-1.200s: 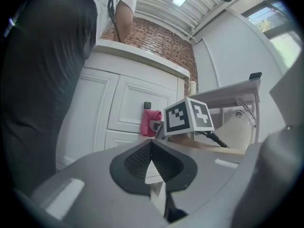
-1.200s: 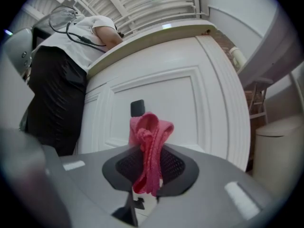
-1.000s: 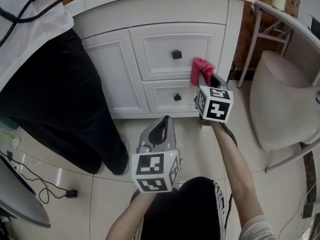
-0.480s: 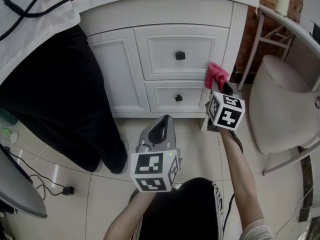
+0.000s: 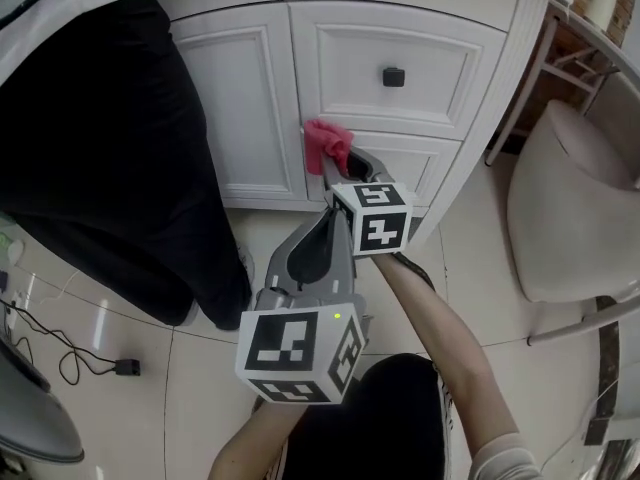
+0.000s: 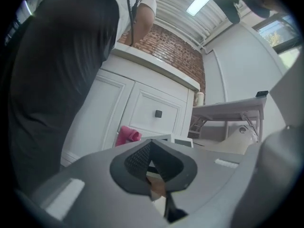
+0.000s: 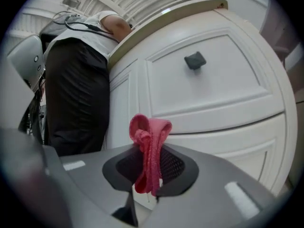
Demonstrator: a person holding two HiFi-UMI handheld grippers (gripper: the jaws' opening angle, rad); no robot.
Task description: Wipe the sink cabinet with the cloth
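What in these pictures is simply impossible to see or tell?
- Lower drawer, middle of its front: hidden behind the right gripper in the head view.
- Sink basin: the head view's top edge cuts the cabinet off below it, and both gripper views look up from underneath.
- Whether the cloth touches the cabinet: its far side faces away in every view.

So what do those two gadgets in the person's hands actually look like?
The left gripper and right gripper are each a smooth grey plastic body tapering to two jaws lined with dark, mesh-textured pads. Each carries a white cube printed with black square markers. The forearms are bare.
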